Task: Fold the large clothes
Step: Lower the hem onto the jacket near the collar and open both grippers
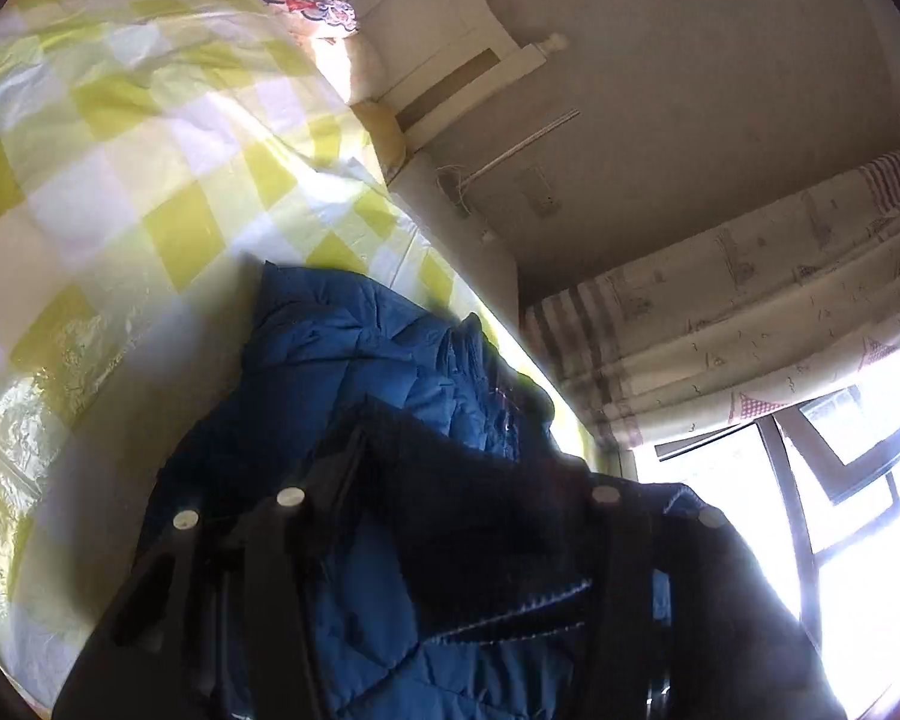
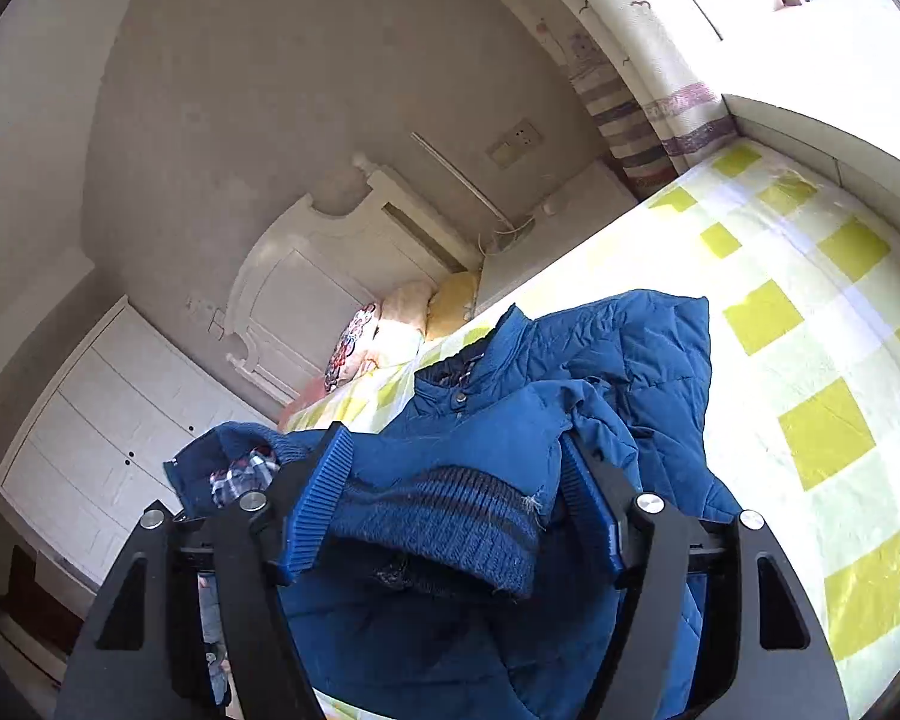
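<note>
A blue quilted jacket [image 2: 624, 372] lies on a bed with a yellow and white checked cover [image 2: 822, 360]. My right gripper [image 2: 450, 480] is shut on the jacket's ribbed knit hem [image 2: 444, 522], with the fabric bunched between its blue pads. Its collar with snaps points toward the headboard. In the left wrist view the jacket [image 1: 354, 348] fills the lower middle, dark in backlight. My left gripper [image 1: 450, 492] is shut on a dark fold of the jacket, and its fingertips are buried in the cloth.
A white headboard [image 2: 330, 276] and pillows [image 2: 390, 330] are at the bed's far end. White drawers [image 2: 108, 420] stand beside the bed. A curtain [image 1: 750, 312] and a bright window [image 1: 780, 516] are on the other side.
</note>
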The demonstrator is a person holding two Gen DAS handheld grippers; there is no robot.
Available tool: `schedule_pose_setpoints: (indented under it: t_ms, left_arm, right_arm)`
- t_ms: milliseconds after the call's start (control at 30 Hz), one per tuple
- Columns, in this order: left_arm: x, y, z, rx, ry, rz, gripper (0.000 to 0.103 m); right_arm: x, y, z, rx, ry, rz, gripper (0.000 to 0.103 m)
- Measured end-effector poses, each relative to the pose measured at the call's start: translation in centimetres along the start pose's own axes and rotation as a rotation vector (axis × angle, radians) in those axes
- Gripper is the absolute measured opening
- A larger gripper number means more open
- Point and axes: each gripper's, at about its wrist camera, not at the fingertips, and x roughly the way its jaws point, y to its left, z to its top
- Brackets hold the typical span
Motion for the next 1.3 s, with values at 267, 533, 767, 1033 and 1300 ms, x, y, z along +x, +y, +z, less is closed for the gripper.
schedule_pose_setpoints:
  t_ms: [267, 533, 767, 1033, 1300]
  left_arm:
    - [3.4, 2.3, 3.5, 0.29, -0.038, 0.204, 0.071]
    - [10.1, -3.5, -1.8, 0.878, 0.123, 0.369, 0.092]
    - [13.8, -3.0, 0.4, 0.842, 0.212, 0.37, 0.097]
    - [11.8, -2.1, 1.6, 0.702, 0.105, 0.248, 0.019]
    - [3.3, -9.9, 0.5, 0.862, -0.096, 0.17, 0.016]
  right_arm:
    - [3.5, -4.7, 1.3, -0.213, 0.037, -0.233, 0.075]
    - [10.4, -3.6, 2.9, -0.436, 0.241, -0.291, 0.076]
    - [13.3, -4.0, 2.7, -0.502, 0.347, -0.309, 0.077]
    - [10.5, -2.5, 1.3, -0.568, 0.183, -0.292, 0.026]
    - [4.8, 6.7, 3.0, -0.734, 0.033, -0.286, 0.013]
